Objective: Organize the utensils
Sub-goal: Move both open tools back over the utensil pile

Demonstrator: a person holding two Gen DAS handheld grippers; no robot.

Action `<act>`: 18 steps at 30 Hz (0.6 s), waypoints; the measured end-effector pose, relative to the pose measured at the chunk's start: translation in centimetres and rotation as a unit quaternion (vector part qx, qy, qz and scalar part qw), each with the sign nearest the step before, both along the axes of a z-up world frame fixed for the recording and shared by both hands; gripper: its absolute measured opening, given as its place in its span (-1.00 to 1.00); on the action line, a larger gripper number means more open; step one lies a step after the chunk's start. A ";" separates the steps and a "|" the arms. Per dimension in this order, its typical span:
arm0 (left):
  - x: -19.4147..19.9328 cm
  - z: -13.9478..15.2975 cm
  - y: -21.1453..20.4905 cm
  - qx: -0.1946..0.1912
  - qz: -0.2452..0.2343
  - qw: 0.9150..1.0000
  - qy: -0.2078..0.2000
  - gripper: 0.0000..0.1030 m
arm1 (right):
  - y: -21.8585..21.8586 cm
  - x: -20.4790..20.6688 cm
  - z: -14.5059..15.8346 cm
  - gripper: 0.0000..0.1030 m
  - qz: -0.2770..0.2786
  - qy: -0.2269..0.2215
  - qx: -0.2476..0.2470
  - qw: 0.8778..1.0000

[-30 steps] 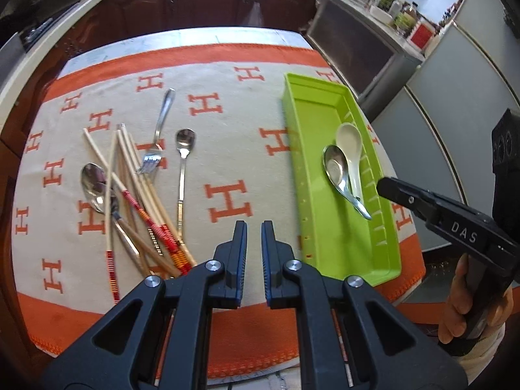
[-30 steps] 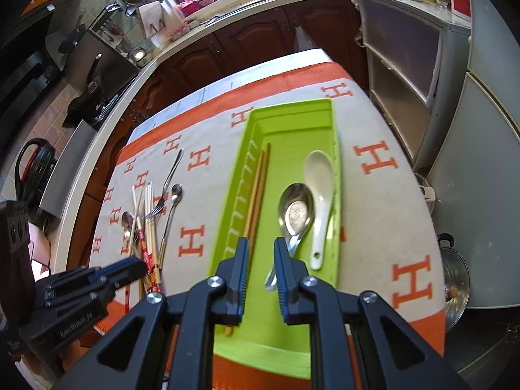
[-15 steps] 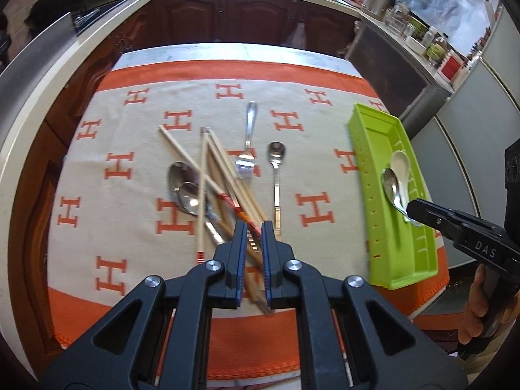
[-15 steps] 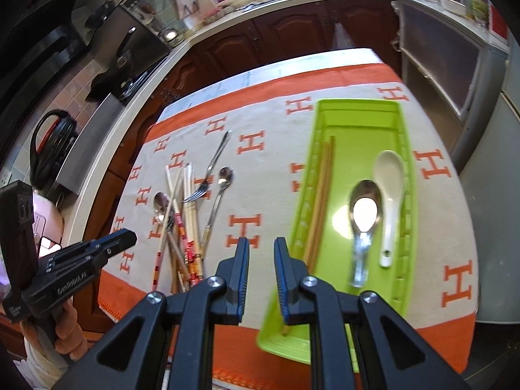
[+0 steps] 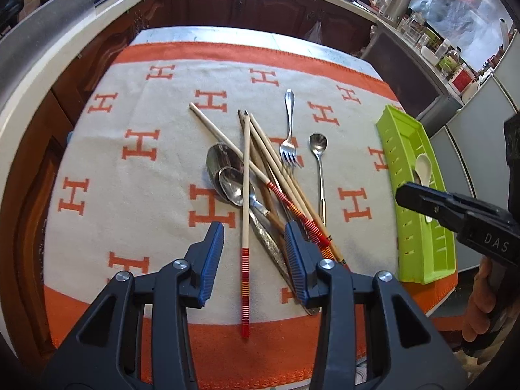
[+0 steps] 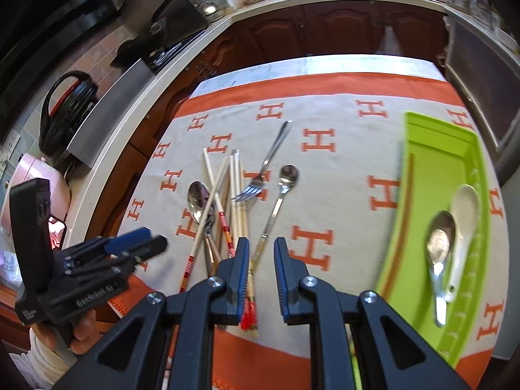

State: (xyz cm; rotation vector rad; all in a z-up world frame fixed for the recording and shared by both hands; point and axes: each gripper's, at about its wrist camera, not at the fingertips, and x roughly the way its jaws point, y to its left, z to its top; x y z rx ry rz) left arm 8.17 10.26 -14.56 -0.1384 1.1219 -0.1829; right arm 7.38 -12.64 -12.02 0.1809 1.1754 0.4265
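My left gripper hangs with jaws spread astride the red-banded chopstick, which runs lengthwise between them toward the blanket's near edge.

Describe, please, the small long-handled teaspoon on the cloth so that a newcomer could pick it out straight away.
Start at the cream cloth with orange H letters and find the heap of wooden chopsticks and steel spoons in its middle. Toward the lime-green plastic tray lies a silver fork, and beside it the slim teaspoon. It lies alone, with a small round bowl and a pale handle end.
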 end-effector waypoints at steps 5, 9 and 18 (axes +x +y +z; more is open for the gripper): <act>0.7 -3.0 -0.3 -0.007 -0.016 0.999 0.027 -0.31 | 2.1 0.8 -1.1 -0.70 0.019 0.005 0.001 1.000; 1.3 -4.8 -0.6 -0.007 -0.022 0.999 0.042 -0.31 | 3.6 1.3 -2.3 -0.70 0.035 0.010 0.001 0.999; 2.9 -6.4 -0.9 -0.005 -0.023 0.998 0.052 -0.48 | 5.6 2.5 -4.2 -0.70 0.058 0.021 -0.002 0.998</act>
